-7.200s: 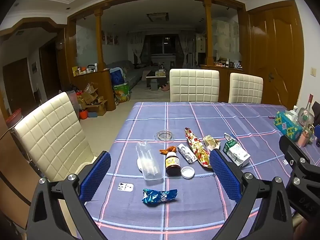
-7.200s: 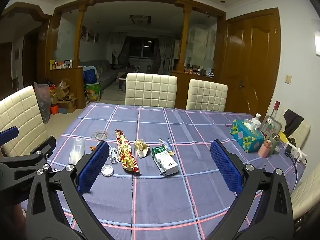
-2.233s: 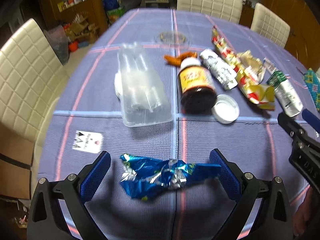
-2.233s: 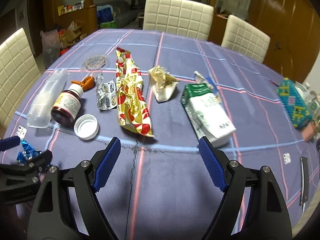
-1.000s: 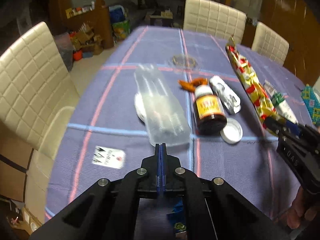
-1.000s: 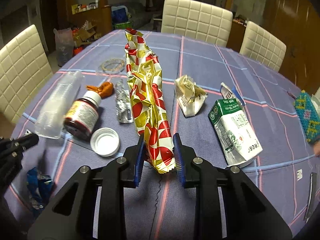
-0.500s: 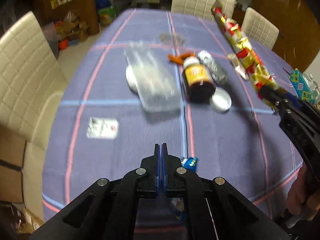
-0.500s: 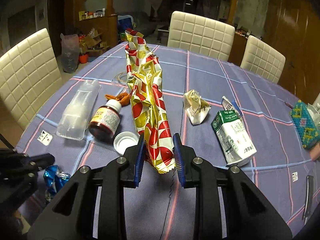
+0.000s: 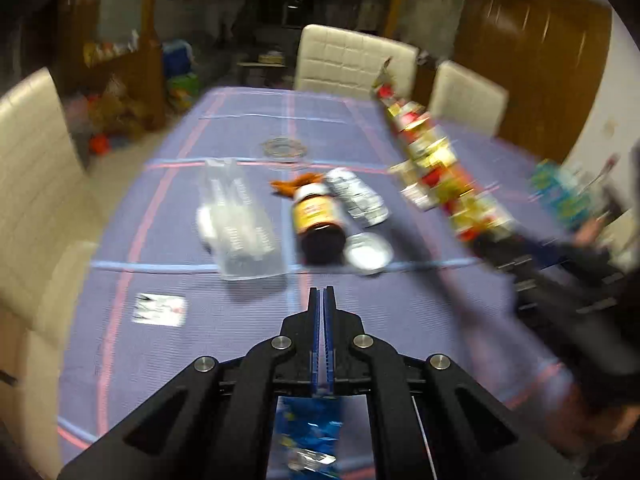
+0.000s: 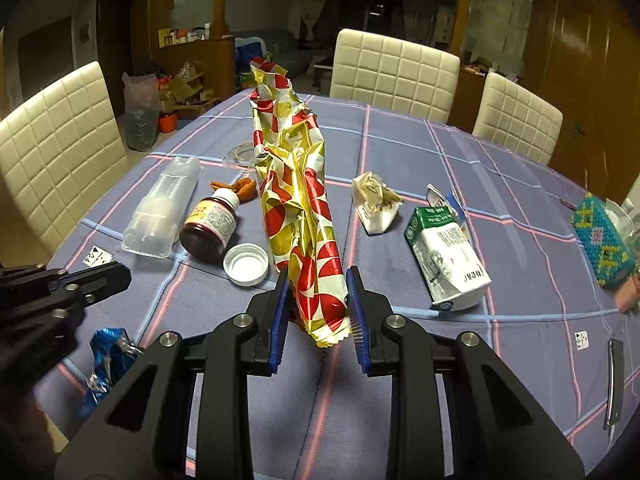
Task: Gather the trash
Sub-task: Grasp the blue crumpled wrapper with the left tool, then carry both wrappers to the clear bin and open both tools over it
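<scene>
While the right gripper (image 10: 316, 312) clamps its ribbed blue pads on the lower end of a long crinkled red-and-gold foil wrapper (image 10: 298, 200), the wrapper stands up stiffly above the table, its torn top splayed open. To its left, the left gripper (image 9: 322, 332) has its jaws pressed together on a crumpled shiny blue foil wrapper (image 9: 310, 432), which hangs below the pads.

Litter lies on the lilac checked tablecloth (image 10: 400, 152) with pink and pale blue lines: a clear ribbed plastic container (image 10: 162, 208) on its side, a dark brown glass bottle with a yellow label (image 10: 212, 226), its round white cap (image 10: 246, 264) upturned just beside it, an orange scrap (image 10: 242, 188), a crumpled white paper packet (image 10: 376, 204), and a squashed green-and-white carton (image 10: 446, 248). A small white card (image 10: 96, 256) sits near the table's left edge, and a beaded turquoise box (image 10: 600, 236) at the far right.

Cream quilted chairs (image 10: 394, 72) ring the table; dark wooden doors and pillars frame a dim room behind.
</scene>
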Available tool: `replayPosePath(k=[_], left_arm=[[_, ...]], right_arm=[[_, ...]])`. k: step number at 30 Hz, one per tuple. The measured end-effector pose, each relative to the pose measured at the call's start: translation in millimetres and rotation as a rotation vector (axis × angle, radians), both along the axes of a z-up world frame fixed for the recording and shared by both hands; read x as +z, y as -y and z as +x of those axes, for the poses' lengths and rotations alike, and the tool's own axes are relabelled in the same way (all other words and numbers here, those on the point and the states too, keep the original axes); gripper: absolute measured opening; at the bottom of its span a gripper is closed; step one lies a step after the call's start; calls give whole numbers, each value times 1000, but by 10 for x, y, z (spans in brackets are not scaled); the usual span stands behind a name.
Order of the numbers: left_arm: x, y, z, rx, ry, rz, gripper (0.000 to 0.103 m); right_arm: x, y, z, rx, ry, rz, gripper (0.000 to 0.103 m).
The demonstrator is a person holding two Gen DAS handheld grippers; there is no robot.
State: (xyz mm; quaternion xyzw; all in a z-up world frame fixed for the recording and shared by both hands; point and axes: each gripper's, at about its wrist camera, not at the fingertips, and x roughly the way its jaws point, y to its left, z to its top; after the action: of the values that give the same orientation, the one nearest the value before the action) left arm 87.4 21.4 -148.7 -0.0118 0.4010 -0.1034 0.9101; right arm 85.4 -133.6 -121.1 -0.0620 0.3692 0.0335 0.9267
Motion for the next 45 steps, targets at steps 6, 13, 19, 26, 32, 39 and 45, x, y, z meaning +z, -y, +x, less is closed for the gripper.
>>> replayPosePath(k=[6, 13, 19, 26, 32, 39, 45], left_arm=[[-105, 83, -15, -34, 24, -29, 0], [25, 0, -22, 67, 57, 30, 13], [40, 65, -146, 14, 89, 22, 85], [-230, 56, -301, -16, -36, 63, 85], [-397, -17, -356, 7, -105, 56, 33], [-291, 60, -342, -4, -44, 77, 28], [-189, -8, -203, 9, -16, 52, 28]], right_arm=[[-11, 78, -21, -7, -4, 9, 29], [-10, 83, -27, 0, -4, 15, 29], [-3, 51, -50, 8, 1, 17, 29], [-6, 43, -60, 8, -6, 20, 29], [-40, 19, -89, 17, -24, 15, 29], [-43, 3, -93, 15, -18, 2, 29], [-56, -28, -29, 20, -27, -5, 29]])
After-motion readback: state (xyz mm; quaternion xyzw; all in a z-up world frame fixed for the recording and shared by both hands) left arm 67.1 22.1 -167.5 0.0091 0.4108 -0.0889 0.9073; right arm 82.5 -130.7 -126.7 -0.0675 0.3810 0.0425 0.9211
